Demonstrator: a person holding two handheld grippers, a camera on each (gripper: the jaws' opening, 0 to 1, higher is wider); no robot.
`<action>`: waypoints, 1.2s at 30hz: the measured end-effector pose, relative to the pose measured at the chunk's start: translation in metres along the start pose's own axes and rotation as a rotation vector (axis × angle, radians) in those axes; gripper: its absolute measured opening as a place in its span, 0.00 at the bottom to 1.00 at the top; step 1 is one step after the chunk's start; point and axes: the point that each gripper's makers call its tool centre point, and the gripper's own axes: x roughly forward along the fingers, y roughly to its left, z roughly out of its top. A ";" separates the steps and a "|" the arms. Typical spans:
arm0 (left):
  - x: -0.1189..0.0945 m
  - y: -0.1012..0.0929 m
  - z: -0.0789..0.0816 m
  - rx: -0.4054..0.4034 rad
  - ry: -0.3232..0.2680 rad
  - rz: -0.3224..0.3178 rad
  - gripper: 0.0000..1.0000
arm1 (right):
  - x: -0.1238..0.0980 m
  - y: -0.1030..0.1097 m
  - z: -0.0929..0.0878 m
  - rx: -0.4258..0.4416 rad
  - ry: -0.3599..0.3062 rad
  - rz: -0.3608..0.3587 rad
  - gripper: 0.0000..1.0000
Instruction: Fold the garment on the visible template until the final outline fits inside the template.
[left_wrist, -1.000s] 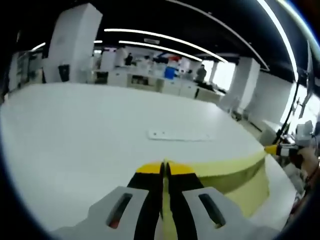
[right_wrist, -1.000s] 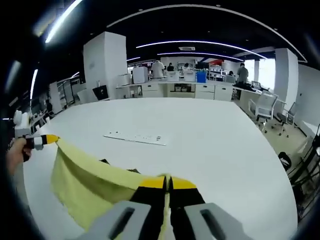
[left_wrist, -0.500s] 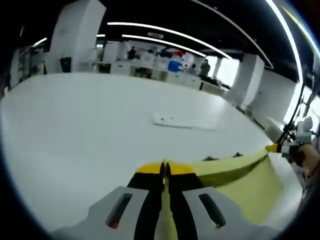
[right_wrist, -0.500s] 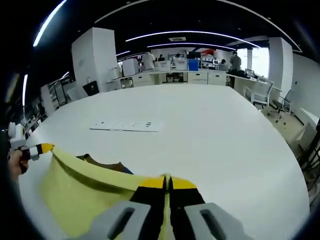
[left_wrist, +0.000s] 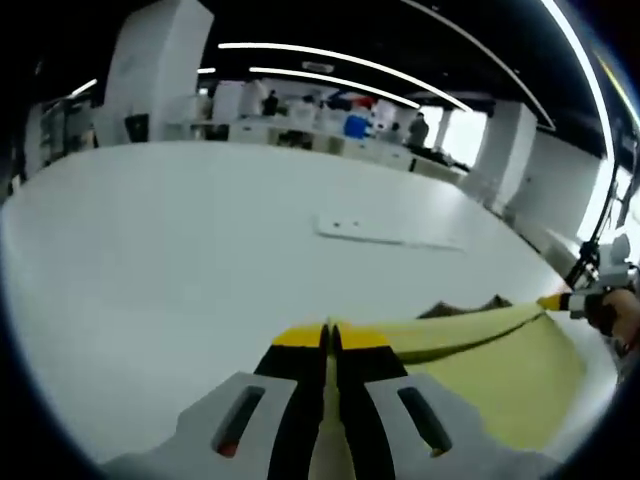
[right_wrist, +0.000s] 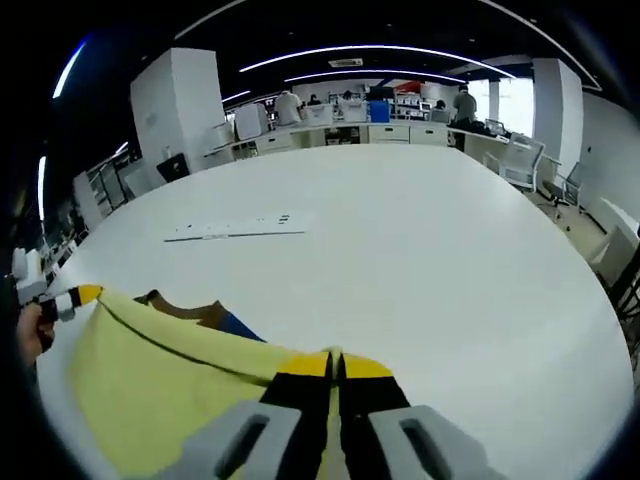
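Both grippers are clamping the yellow garment (left_wrist: 480, 370) edge, left gripper (left_wrist: 331, 340) and right gripper (right_wrist: 335, 365) jaws pinched together on it, stretching it taut above the white table (right_wrist: 420, 250), brown collar (right_wrist: 185, 308) showing.

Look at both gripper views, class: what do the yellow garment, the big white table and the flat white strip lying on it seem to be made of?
Yellow garment: soft woven or knit cloth, matte; it sags and drapes between the two tools.
Table: smooth, hard white surface with a faint sheen, probably laminate or painted board.
White strip: thin, flat and rigid-looking, perhaps plastic or card; too small to tell.
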 end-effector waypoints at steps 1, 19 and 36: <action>0.000 0.000 -0.002 0.005 0.005 0.004 0.00 | 0.001 0.000 0.000 -0.001 -0.001 0.002 0.00; -0.011 -0.012 0.008 0.290 -0.033 -0.189 0.23 | -0.006 0.010 -0.001 -0.129 0.012 0.124 0.25; -0.005 -0.015 -0.024 0.596 0.083 -0.268 0.22 | 0.009 0.008 -0.002 -0.301 -0.040 0.154 0.23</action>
